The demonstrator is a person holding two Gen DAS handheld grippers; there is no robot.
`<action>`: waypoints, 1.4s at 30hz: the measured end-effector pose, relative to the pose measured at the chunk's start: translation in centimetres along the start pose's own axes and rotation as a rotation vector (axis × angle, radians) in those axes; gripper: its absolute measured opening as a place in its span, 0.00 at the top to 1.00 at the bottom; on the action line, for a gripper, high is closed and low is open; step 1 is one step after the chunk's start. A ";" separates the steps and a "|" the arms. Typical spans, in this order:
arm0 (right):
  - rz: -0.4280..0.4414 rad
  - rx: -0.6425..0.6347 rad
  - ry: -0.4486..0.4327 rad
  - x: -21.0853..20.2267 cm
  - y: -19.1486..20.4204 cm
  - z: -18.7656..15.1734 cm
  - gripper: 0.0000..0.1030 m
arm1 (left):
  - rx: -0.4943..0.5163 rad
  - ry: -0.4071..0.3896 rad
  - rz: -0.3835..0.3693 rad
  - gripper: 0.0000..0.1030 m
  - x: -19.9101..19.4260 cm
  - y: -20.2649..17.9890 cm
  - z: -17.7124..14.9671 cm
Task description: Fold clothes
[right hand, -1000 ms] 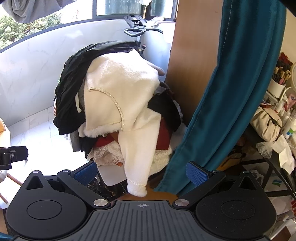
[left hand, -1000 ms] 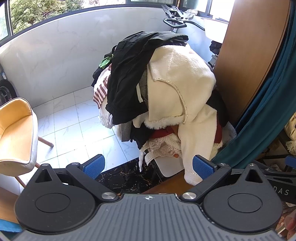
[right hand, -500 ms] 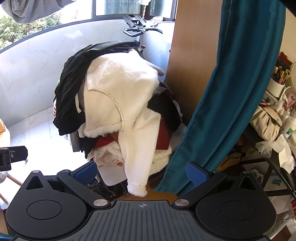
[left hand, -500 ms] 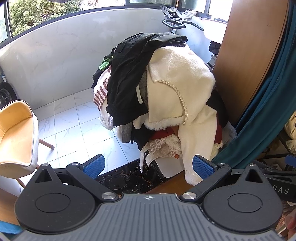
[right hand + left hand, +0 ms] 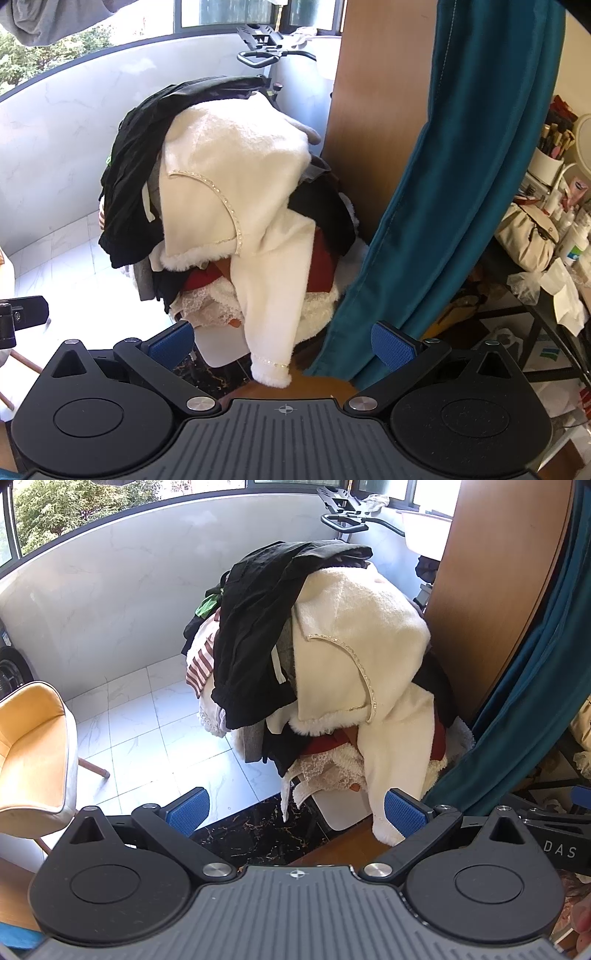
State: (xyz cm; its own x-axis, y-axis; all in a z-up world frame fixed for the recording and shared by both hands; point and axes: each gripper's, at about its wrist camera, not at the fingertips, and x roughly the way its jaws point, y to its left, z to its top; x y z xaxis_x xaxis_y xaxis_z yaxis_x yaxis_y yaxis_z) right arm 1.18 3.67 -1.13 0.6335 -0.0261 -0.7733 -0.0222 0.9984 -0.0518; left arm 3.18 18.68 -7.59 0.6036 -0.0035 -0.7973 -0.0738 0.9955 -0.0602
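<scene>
You're right at the start, both the left gripper point(image 5: 295, 808) and right gripper point(image 5: 282, 341) with jaws spread and empty, facing the clothes heap point(image 5: 332, 672) piled on a chair by the teal curtain point(image 5: 424, 184), nothing folded yet.

Clothes pile point(image 5: 332, 672) heaped on chair point(image 5: 343, 808), curtain point(image 5: 443, 184) to its right, armchair point(image 5: 33, 746) far left.

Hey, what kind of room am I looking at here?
Most likely an enclosed balcony or sunroom in a home, used as a laundry corner. A heap of clothes is piled on a chair, an exercise bike stands behind it, and a teal curtain hangs beside it.
</scene>
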 end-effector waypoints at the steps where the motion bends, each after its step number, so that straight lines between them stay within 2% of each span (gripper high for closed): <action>1: -0.001 0.001 0.005 0.0 0.1 0.0 0.01 | -0.003 0.002 -0.007 0.00 0.0 0.1 0.0; 8: 0.000 0.031 -0.006 0.0 0.2 0.5 0.01 | -0.032 -0.016 -0.010 0.00 -0.2 1.2 0.4; 19: 0.019 0.036 0.007 0.3 1.1 0.2 0.01 | -0.056 0.004 -0.019 0.00 0.4 2.2 0.0; 23: 0.014 0.030 -0.009 0.2 1.1 0.5 0.01 | -0.059 -0.015 -0.023 0.00 0.3 2.1 0.1; 29: 0.027 0.016 -0.023 1.2 1.0 1.1 0.01 | -0.069 -0.036 -0.066 0.00 1.1 2.3 0.3; 33: -0.005 -0.022 -0.022 2.6 1.6 1.9 0.01 | -0.053 -0.024 -0.052 0.00 2.4 2.4 1.0; 37: 0.036 -0.002 -0.012 4.6 2.0 3.5 0.01 | -0.054 -0.021 -0.057 0.00 3.8 3.0 2.3; 40: 0.071 -0.005 0.001 6.4 2.9 5.1 0.01 | -0.043 -0.009 -0.041 0.00 5.1 3.3 4.1; 42: 0.094 0.001 0.025 7.8 3.5 6.3 0.01 | -0.071 -0.008 -0.057 0.00 5.9 3.8 5.7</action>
State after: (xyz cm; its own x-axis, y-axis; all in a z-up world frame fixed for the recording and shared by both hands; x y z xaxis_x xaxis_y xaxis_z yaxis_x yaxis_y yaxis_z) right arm 10.92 7.27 -3.34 0.6095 0.0665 -0.7900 -0.0800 0.9965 0.0222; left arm 11.01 22.98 -9.10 0.6147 -0.0592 -0.7865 -0.0946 0.9845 -0.1480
